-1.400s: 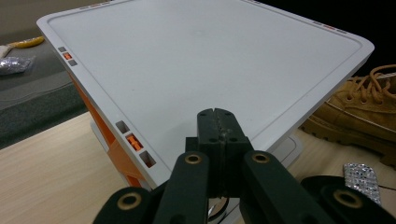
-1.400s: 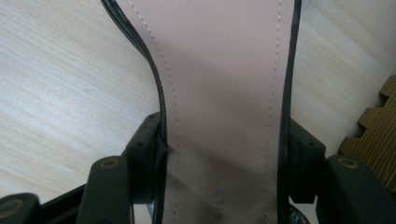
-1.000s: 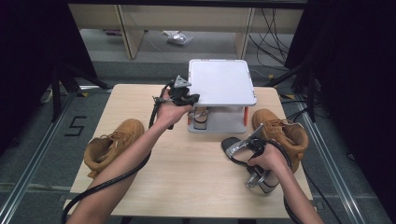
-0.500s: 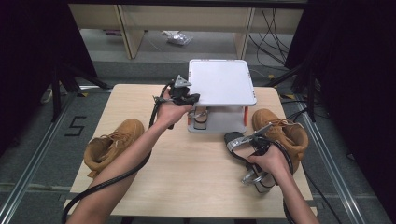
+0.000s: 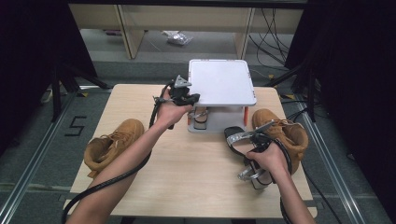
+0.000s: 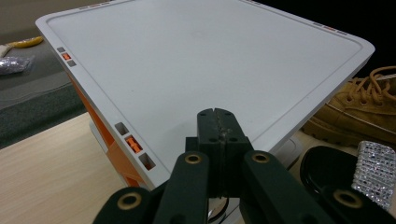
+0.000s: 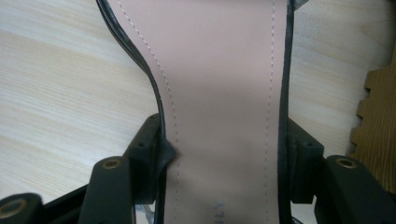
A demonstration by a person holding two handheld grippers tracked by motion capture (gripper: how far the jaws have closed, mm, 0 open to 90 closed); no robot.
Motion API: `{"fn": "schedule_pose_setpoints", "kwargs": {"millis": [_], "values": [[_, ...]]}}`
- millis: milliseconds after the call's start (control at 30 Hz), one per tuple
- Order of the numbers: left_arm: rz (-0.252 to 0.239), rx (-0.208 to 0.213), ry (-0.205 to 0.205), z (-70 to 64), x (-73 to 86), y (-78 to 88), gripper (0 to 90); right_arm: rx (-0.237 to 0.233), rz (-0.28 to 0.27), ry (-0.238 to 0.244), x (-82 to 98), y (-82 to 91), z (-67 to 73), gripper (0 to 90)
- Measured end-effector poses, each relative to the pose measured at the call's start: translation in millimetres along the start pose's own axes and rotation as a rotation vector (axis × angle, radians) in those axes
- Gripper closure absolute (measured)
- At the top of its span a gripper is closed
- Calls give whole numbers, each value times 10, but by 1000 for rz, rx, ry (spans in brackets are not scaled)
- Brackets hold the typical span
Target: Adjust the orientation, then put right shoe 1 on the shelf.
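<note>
My right gripper (image 5: pixel 252 156) is shut on a black sandal (image 5: pixel 236 137) with a silver heel, held a little above the wooden table (image 5: pixel 187 172) at the right. In the right gripper view its jaws (image 7: pixel 224 158) clamp both edges of the sandal's pink insole (image 7: pixel 219 70). My left gripper (image 5: pixel 195 98) is shut on nothing at the front left corner of a white two-tier rack (image 5: pixel 222 84). In the left gripper view the closed jaws (image 6: pixel 217 116) hover just over the rack's white top (image 6: pixel 201 56). A second sandal (image 5: pixel 201 116) sits on the rack's lower level.
One tan boot (image 5: pixel 112 144) lies at the table's left edge. Another tan boot (image 5: pixel 280 130) stands at the right, close behind my right hand, and its sole (image 7: pixel 378 126) is beside the held sandal. Orange legs (image 6: pixel 116 149) carry the rack's top.
My right hand has carried the sandal slightly away from the table's front edge. The left gripper has stayed where it was.
</note>
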State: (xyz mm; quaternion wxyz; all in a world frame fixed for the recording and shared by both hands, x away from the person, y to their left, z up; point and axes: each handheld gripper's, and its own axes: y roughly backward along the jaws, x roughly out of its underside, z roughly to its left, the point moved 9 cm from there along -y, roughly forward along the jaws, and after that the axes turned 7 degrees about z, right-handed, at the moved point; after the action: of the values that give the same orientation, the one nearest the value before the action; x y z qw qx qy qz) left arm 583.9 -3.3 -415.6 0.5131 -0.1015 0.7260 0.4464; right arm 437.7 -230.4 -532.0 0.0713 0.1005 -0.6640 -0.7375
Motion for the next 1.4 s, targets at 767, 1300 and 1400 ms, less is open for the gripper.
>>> {"fn": "schedule_pose_setpoints", "kwargs": {"millis": [767, 1300, 1400], "values": [[10, 8, 3, 3, -5, 0, 898, -43, -100, -150, -442, 158, 182, 439], [23, -1, -19, 7, 4, 6, 899, -36, -118, -218, -789, -15, 272, 438], [23, 0, -18, 7, 3, 5, 899, -68, -112, -272, -824, -27, 332, 438]]}}
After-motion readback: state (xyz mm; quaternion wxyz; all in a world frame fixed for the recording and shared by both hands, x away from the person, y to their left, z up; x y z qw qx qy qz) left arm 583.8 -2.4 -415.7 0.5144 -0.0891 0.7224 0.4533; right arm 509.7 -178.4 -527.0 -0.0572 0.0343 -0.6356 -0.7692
